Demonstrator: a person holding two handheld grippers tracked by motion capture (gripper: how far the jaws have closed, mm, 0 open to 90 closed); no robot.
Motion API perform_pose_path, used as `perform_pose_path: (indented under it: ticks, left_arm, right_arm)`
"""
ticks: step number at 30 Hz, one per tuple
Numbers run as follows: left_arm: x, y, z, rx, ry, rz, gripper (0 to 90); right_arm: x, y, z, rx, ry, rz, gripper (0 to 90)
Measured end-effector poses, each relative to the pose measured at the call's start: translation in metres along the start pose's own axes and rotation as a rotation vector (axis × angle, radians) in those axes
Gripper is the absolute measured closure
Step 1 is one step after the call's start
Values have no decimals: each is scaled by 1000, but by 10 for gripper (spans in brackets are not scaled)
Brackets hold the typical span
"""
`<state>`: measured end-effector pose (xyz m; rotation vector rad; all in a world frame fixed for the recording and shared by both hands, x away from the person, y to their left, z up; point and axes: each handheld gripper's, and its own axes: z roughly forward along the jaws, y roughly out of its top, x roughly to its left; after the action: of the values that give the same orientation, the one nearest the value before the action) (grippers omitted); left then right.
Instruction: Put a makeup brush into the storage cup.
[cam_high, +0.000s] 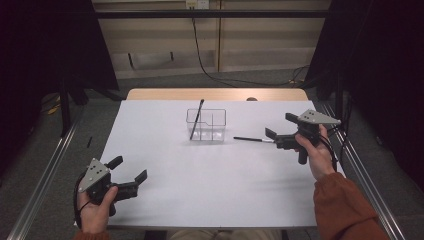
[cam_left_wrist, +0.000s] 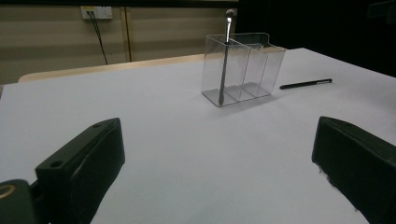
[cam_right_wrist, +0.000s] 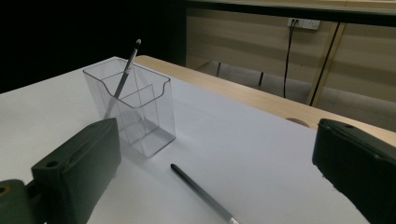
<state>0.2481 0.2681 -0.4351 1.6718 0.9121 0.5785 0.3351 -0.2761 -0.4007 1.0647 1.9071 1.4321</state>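
Observation:
A clear plastic holder with compartments stands at the middle of the white table. One dark pen leans in its left compartment, also seen as the pen and the pen. A second black pen lies flat on the table right of the holder; this lying pen sits between and just ahead of my right gripper's jaws. My right gripper is open, apart from it. My left gripper is open at the near left, nothing between its jaws; the holder and lying pen are far ahead.
A bare wooden strip runs along the table's far edge. Metal rails flank the table on both sides. Cables trail on the floor behind, below a wall socket.

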Motion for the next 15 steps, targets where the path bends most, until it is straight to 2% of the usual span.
perform_pose_path:
  ticks: [6,8,10,15]
  left_arm:
    - [0,0,-1,2,1,3,25]
    - [0,1,-2,4,1,7,25]
    - [-1,1,-2,2,-1,7,25]
    - [-1,0,0,8,-8,9,25]
  right_arm:
    - [-2,7,15,28,4,-20,5]
    - [-4,8,20,41,-3,-11,7]
    - [-5,9,25,61,-15,-35,6]
    - [-10,19,31,79,-18,-25,4]
